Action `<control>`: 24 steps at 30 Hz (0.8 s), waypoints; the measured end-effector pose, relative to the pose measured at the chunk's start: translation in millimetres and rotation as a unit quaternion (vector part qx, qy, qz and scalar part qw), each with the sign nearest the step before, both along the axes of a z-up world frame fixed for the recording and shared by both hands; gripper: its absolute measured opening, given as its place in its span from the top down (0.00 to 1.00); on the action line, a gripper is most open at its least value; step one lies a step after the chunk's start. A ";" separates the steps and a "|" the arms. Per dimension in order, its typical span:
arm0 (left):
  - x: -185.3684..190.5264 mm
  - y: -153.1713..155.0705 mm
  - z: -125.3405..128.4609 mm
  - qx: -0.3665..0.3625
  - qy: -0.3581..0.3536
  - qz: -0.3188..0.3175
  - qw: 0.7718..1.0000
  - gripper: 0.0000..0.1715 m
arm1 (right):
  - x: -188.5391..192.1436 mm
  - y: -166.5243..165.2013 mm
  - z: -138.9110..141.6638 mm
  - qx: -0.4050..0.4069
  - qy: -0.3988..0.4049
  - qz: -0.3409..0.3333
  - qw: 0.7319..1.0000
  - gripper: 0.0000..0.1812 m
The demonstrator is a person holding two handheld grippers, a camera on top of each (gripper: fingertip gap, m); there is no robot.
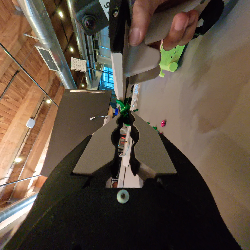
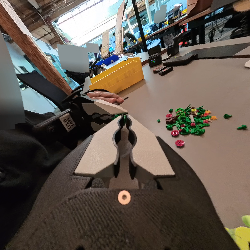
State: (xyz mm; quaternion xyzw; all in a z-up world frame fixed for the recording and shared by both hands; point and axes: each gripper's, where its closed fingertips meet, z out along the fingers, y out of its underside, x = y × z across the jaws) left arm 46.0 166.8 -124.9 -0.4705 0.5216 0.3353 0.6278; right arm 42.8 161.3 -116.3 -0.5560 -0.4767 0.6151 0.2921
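Note:
A small green leafy plastic piece (image 1: 125, 110) is held above the grey table (image 2: 175, 88). My left gripper (image 1: 127, 117) is shut on it at the fingertips. My right gripper (image 2: 125, 118) is shut on the same green piece (image 2: 123, 119) from the opposite side. The two grippers meet tip to tip. In the left wrist view the right gripper (image 1: 123, 95) comes down from the top, held by a hand (image 1: 155, 27). In the right wrist view the left gripper (image 2: 125, 113) comes in from the left, held by a hand (image 2: 106, 96).
A pile of green, pink and brown plastic flower parts (image 2: 189, 121) lies on the table to the right, with a loose pink flower (image 2: 179, 143) near it. A yellow bin (image 2: 119, 77) and black devices (image 2: 154, 58) stand farther back. A lime green object (image 1: 171, 58) lies on the table. Less than 4 cm separates the two grippers' tips. From the left gripper's tips to the loose pink flower (image 2: 179, 143) is close to 11 cm.

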 end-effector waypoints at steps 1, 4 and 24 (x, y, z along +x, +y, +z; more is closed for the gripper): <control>1.0 -0.7 0.9 -0.004 -0.012 -0.006 1.000 0.97 | 1.1 -1.0 0.7 -0.015 -0.003 0.008 1.000 0.99; 8.4 -5.8 4.2 -0.039 -0.073 -0.045 0.996 0.97 | 7.1 -5.1 3.4 -0.093 -0.010 0.054 0.994 1.00; 24.9 -39.1 42.3 -0.413 -0.510 -0.320 0.684 0.97 | 23.8 -32.4 32.9 -0.306 0.056 0.234 0.921 0.99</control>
